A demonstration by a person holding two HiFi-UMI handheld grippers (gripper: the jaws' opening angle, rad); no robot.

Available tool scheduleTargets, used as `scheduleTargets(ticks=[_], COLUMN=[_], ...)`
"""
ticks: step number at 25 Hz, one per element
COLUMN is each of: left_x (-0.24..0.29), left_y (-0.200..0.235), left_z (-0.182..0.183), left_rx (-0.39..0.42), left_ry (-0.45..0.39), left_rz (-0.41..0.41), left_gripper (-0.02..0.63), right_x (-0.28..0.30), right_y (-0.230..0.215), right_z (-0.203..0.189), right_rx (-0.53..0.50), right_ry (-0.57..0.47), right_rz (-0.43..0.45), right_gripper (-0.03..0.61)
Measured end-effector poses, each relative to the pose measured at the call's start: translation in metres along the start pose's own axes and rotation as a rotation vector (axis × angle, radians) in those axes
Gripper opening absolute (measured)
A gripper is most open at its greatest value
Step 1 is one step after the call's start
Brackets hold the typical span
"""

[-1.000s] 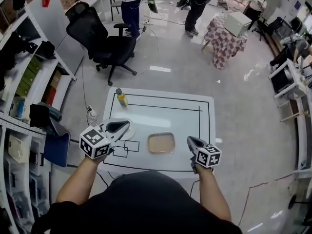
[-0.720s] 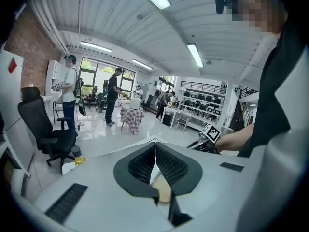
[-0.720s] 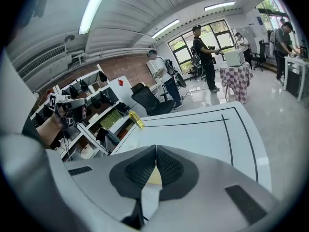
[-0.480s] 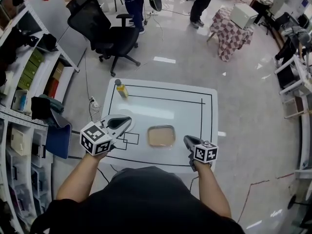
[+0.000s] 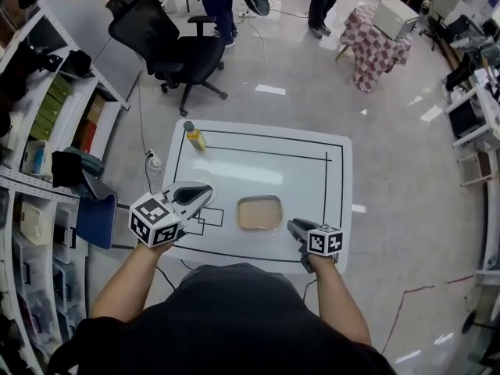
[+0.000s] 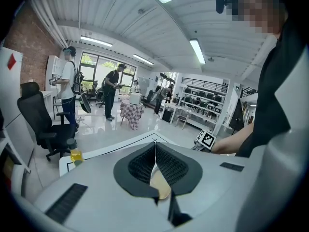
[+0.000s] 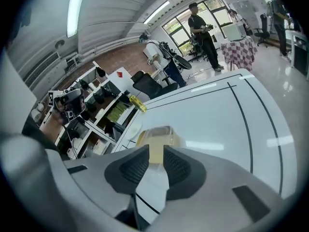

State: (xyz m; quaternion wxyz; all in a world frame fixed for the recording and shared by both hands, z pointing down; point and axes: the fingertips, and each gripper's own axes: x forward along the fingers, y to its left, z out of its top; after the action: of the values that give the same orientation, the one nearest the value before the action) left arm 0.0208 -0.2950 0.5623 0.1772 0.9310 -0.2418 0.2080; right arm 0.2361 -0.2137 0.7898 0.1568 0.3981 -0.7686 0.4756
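A shallow tan container [image 5: 259, 212] lies near the front of the white table [image 5: 312, 178]; in the right gripper view the container [image 7: 154, 135] shows just beyond the jaws. My right gripper [image 5: 291, 226] hovers at its right front corner, jaws open by a narrow gap [image 7: 156, 153], holding nothing. My left gripper [image 5: 208, 188] hangs over the table's front left, above a white plate [image 7: 131, 129], with its jaws shut [image 6: 155, 146] and empty. A small yellow bottle [image 5: 193, 136] stands upright at the far left corner.
Black lines mark a rectangle on the table. A black office chair [image 5: 168, 45] stands beyond the far edge. Shelving [image 5: 39, 131] runs along the left. A table with a checkered cloth [image 5: 375, 37] and people stand farther off.
My right gripper's jaws have parted from shut to a narrow gap, and it has edged left toward the tan container. The left gripper stays shut and roughly in place.
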Motion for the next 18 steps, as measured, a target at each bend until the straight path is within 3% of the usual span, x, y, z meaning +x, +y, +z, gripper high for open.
scheduleTargets(ticks=[7, 18], left_x=[0.01, 0.025], left_y=[0.003, 0.012], left_z=[-0.007, -0.025], left_rx=[-0.008, -0.032], left_ry=[0.016, 0.062], left_rz=[-0.008, -0.008], left_gripper=[0.023, 0.023], right_x=[0.016, 0.044], right_y=[-0.005, -0.01], right_z=[-0.022, -0.048], right_rx=[0.031, 0.177], right_ry=[0.05, 0.072], right_rz=[0.025, 0.127], right_gripper=[0.127, 0.16])
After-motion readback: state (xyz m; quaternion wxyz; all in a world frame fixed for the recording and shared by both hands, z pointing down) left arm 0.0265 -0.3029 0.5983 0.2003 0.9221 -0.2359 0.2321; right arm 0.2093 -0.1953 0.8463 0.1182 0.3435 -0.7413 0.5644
